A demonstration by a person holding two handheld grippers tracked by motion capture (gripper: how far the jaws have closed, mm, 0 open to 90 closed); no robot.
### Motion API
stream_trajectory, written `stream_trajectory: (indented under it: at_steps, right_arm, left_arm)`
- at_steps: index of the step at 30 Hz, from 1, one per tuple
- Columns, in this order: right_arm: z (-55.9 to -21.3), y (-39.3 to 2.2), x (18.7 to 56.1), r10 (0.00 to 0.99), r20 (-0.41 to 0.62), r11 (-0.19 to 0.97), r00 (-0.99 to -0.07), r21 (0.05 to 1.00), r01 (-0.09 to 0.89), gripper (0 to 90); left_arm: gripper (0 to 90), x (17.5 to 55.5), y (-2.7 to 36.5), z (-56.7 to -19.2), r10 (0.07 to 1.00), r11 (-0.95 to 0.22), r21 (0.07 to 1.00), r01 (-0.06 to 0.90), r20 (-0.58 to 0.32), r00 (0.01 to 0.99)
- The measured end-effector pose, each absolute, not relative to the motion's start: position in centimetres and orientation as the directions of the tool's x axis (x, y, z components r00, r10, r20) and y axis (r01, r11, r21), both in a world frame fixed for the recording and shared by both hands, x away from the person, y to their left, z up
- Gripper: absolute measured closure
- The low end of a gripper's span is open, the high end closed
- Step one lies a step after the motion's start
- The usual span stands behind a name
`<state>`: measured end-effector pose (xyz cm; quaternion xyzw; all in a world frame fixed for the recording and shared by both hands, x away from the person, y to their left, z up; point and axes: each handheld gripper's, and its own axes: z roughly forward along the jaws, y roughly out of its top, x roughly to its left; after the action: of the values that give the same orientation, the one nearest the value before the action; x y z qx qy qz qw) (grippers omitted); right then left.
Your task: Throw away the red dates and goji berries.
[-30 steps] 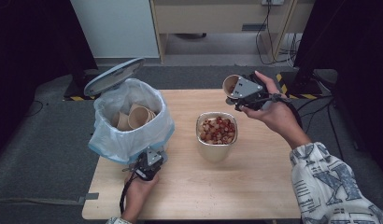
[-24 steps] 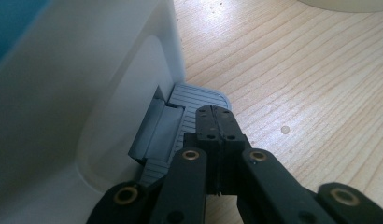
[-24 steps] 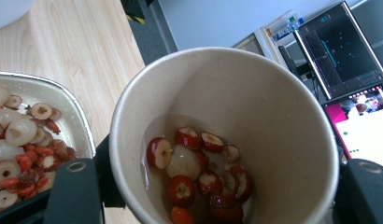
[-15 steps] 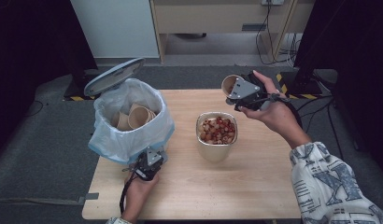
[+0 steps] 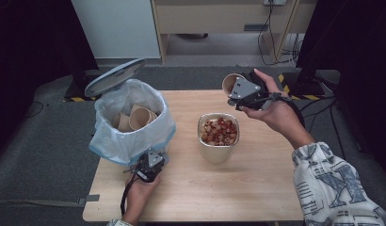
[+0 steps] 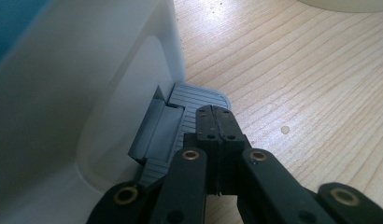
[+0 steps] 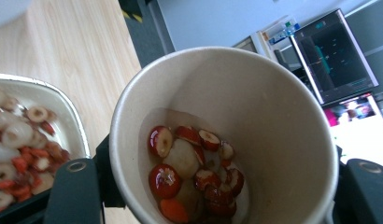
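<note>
A white pedal bin (image 5: 130, 136) lined with a pale bag stands at the table's left, its grey lid (image 5: 115, 76) raised. Several empty paper cups (image 5: 139, 117) lie inside. My left gripper (image 5: 151, 160) is shut at the bin's foot. In the left gripper view its closed tips (image 6: 215, 116) rest on the ribbed grey pedal (image 6: 189, 100). My right gripper (image 5: 238, 89) is shut on a paper cup (image 5: 230, 81), held tilted in the air beyond the metal bowl (image 5: 218, 141). The cup (image 7: 255, 93) holds wet red and white fruit pieces (image 7: 189, 172). The bowl's rim (image 7: 63, 112) lies below and left of it, full of similar pieces.
The wooden table (image 5: 257, 188) has bare room in front and to the right of the bowl. Beyond its far edge are grey floor, a cabinet and dark stands with cables. The bin's white wall (image 6: 87, 93) stands close on the left of my left gripper.
</note>
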<state>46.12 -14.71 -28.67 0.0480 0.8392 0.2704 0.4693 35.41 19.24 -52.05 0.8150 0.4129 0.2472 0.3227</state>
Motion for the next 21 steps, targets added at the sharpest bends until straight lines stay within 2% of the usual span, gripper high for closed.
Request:
stream_trajectory:
  at_steps: [4,16,21]
  right_arm:
    - [-28.6,-14.4,45.8,0.273,-0.814,0.889,-0.512,0.417,-0.189,30.8]
    - [-29.1,-13.7,45.3,0.133,-0.886,0.939,-0.445,0.256,-0.23,30.9]
    - [-29.4,-13.5,45.2,0.108,-0.895,0.945,-0.433,0.228,-0.236,31.0]
  left_arm:
    - [89.4,35.4,19.2,-52.1,0.833,-0.451,0.73,0.513,0.137,0.536]
    - [89.4,35.4,19.2,-52.0,0.833,-0.451,0.73,0.514,0.137,0.536]
    - [89.4,35.4,19.2,-52.0,0.832,-0.452,0.73,0.513,0.138,0.537]
